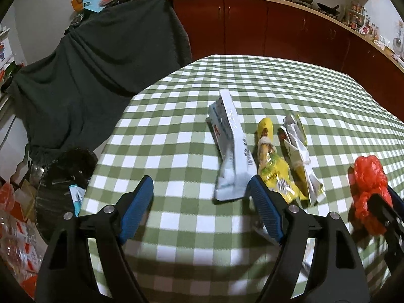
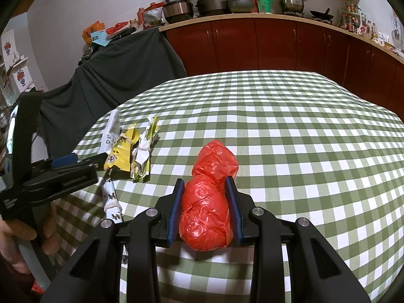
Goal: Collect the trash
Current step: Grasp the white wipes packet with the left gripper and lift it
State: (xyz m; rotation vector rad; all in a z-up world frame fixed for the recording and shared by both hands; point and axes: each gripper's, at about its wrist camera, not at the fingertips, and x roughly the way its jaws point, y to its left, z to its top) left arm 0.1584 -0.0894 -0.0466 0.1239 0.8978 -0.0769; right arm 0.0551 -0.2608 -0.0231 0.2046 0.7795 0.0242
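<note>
Left claw (image 1: 200,202) is spread wide and empty over the near edge of the checkered worktop (image 1: 290,85), with the white pouch (image 1: 231,149) just ahead, long axis running away from the claw and slightly left. It looks light, crinkly and slippery, so I'd pinch its near sealed end. Right claw (image 2: 205,208) is clamped around a soft, squishy red plastic bag (image 2: 209,197), lengthwise along the fingers.

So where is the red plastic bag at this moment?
In the right wrist view the red plastic bag sits clamped in the right gripper, low on the checked tablecloth, right of the yellow wrapper and silver wrapper.
</note>
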